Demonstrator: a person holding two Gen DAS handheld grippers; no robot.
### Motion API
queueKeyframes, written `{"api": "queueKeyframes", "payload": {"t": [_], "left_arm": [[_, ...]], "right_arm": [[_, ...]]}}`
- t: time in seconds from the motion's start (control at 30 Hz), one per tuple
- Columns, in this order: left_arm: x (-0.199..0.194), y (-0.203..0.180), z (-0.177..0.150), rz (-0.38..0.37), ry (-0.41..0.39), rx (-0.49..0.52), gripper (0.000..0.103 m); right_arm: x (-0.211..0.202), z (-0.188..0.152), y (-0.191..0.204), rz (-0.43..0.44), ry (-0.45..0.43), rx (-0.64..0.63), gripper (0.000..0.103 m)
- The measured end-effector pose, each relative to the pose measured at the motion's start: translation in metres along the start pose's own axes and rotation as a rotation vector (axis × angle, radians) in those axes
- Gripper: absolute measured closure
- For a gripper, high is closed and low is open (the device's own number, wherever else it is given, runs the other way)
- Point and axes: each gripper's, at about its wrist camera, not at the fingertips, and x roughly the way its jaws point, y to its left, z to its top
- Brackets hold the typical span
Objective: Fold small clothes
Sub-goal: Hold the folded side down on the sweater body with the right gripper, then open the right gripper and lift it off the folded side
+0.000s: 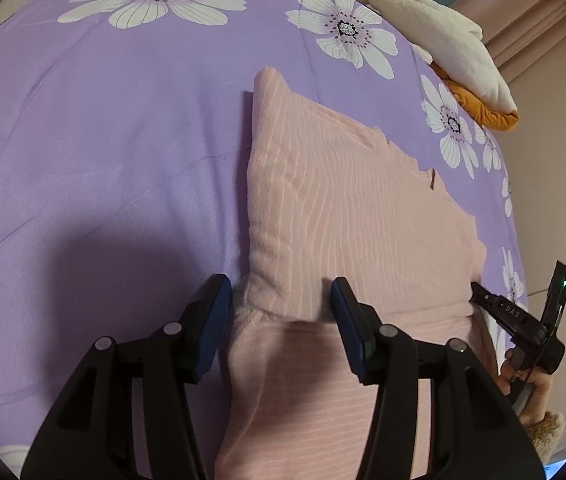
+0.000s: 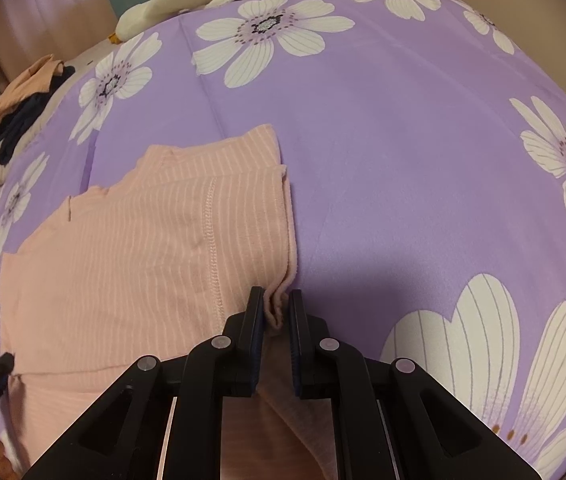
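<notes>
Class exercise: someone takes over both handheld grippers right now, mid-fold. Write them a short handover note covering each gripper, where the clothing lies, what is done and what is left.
Right gripper: shut on the near right edge of the pink striped garment.
Left gripper: jaws half apart, straddling the garment's near left corner; no pinch visible.
Garment lies on the purple flowered bedspread, already doubled over, layered edges showing.
Left: probably another fold, then setting it aside. More clothes wait at the bed's far left edge.

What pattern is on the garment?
Pink garment with thin white stripes, clearest in the right wrist view.
</notes>
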Motion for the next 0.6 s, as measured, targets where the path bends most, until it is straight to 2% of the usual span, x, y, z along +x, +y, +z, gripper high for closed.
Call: {"api": "queueKeyframes", "payload": {"t": [0.07, 0.2, 0.3, 0.37, 0.43, 0.5, 0.6], "left_arm": [[-0.002, 0.000, -0.004, 0.004, 0.003, 0.008, 0.050], [-0.007, -0.007, -0.012, 0.022, 0.024, 0.059, 0.039], [-0.015, -0.011, -0.019, 0.047, 0.027, 0.053, 0.038], [-0.022, -0.012, -0.022, 0.037, 0.035, 0.032, 0.038], [-0.030, -0.013, -0.023, 0.039, 0.029, 0.022, 0.033], [-0.045, -0.016, -0.025, 0.067, -0.009, 0.023, 0.021], [-0.068, -0.022, -0.028, 0.069, -0.076, 0.056, 0.013]], "right_arm": [[-0.001, 0.000, 0.000, 0.000, -0.001, -0.001, 0.097], [0.000, 0.000, 0.000, -0.008, 0.002, -0.007, 0.094], [0.000, 0.001, 0.002, -0.022, 0.006, -0.020, 0.090], [0.000, 0.003, 0.003, -0.028, 0.015, -0.028, 0.088], [-0.001, 0.006, 0.005, -0.051, 0.031, -0.039, 0.080], [-0.004, 0.010, 0.005, -0.087, 0.052, -0.046, 0.067], [-0.015, 0.013, 0.004, -0.086, 0.057, -0.035, 0.063]]}}
